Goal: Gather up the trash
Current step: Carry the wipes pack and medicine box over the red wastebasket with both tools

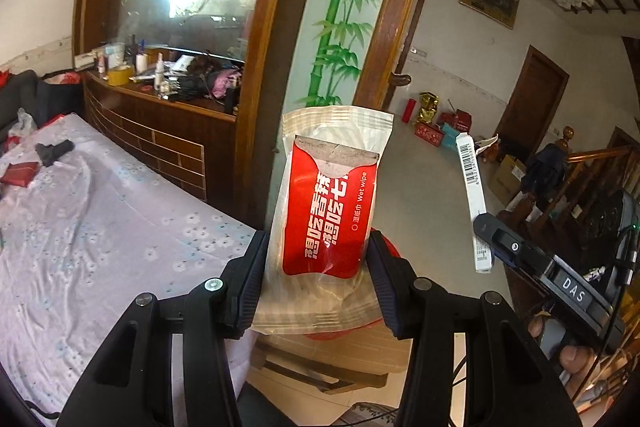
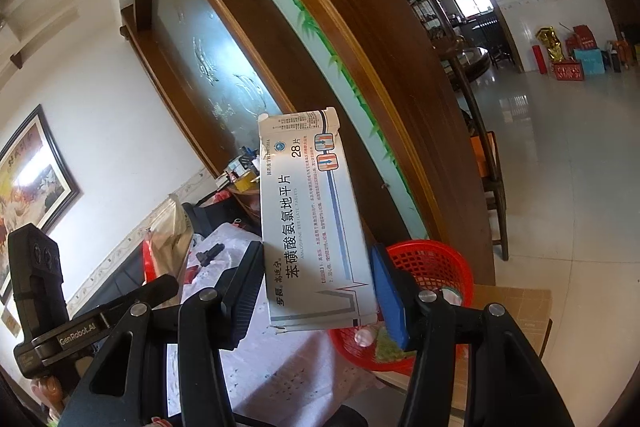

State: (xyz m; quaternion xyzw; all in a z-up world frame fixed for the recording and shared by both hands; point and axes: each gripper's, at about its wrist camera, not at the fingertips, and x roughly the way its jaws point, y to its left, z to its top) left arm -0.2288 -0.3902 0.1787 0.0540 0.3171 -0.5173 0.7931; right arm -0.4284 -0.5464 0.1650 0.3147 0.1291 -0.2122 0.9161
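Your left tongs (image 1: 316, 275) are clamped on a red-and-white plastic wet-wipe packet (image 1: 326, 203), which stands upright between the pads. Your right tongs (image 2: 318, 291) grip a white cardboard medicine box (image 2: 308, 223) by its long sides, the torn end pointing up. Just beyond and below the right pad sits a red plastic mesh basket (image 2: 436, 263) on a flat brown cardboard sheet (image 2: 516, 307); inside it lie a pale wad and something greenish, too hidden to name. The basket's rim facing you is unobstructed. To the left runs a bed with a pale floral sheet (image 1: 100, 227). Behind stands a dark wooden partition with frosted glass and painted bamboo (image 1: 344, 7). Open tiled floor (image 2: 560, 167) extends to the right.
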